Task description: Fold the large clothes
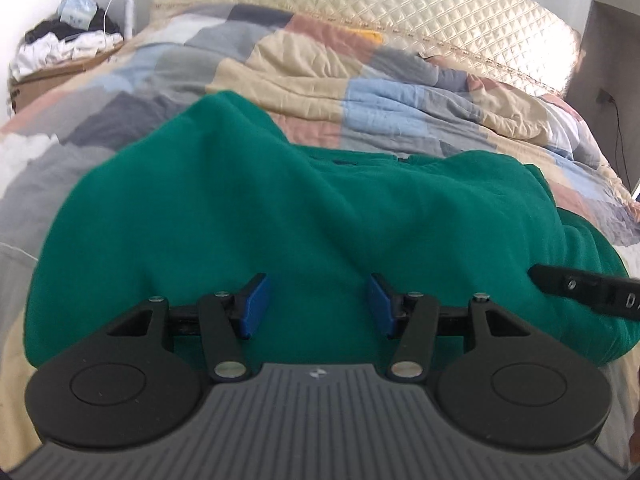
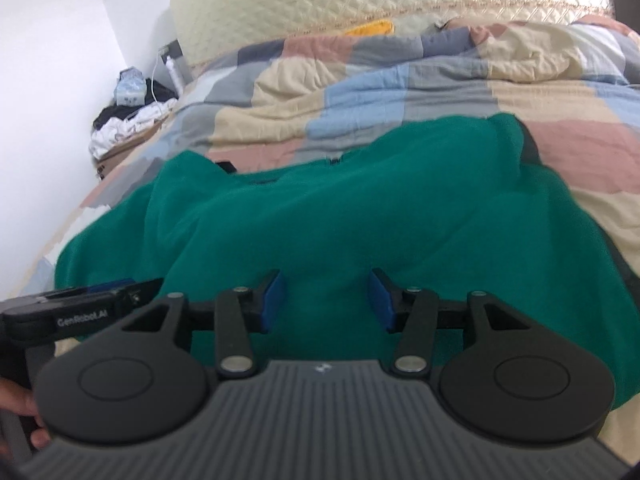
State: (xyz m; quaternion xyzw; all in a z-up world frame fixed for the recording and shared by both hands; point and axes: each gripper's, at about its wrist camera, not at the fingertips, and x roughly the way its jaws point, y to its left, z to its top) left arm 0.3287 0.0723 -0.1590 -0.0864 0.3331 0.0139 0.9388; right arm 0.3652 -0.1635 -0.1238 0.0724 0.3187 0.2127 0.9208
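A large green garment (image 1: 256, 208) lies spread and rumpled on the patchwork quilt of a bed (image 1: 360, 80). It also fills the middle of the right wrist view (image 2: 360, 208). My left gripper (image 1: 318, 306) is open, its blue pads (image 1: 254, 306) wide apart just above the garment's near part. My right gripper (image 2: 326, 300) is open too, its blue pads (image 2: 380, 300) apart over the garment's near edge. The right gripper's body shows at the right edge of the left wrist view (image 1: 580, 290). The left gripper shows at the left of the right wrist view (image 2: 80, 308).
A quilted cream headboard (image 1: 400, 0) stands behind the bed. A box with a pile of clothes (image 1: 68, 44) sits at the far left by the wall, next to a charger cable. A yellow item (image 2: 370, 27) lies near the headboard.
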